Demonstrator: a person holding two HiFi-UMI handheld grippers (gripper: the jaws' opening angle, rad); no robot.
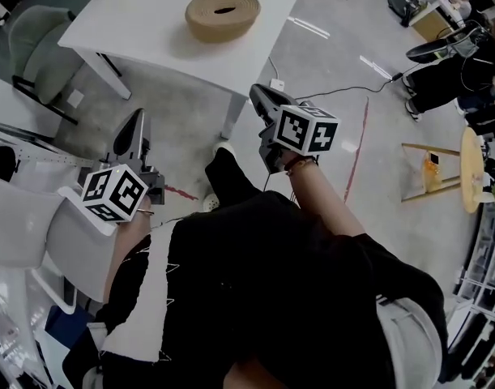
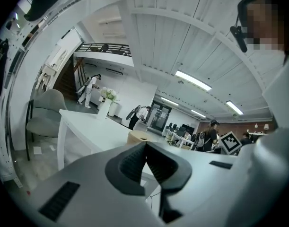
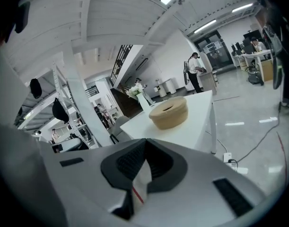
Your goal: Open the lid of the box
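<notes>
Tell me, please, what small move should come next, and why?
The left gripper and right gripper are both shut, empty and well short of the white table. So probably bring them forward toward the round box first; it is out of reach now.

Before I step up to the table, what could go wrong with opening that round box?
Both the left hand-held gripper and right hand-held gripper are shut and empty; open them first or they may just push the round tan box across the white table. A black cable and power strip lie on the floor by the table leg: a trip risk.
</notes>
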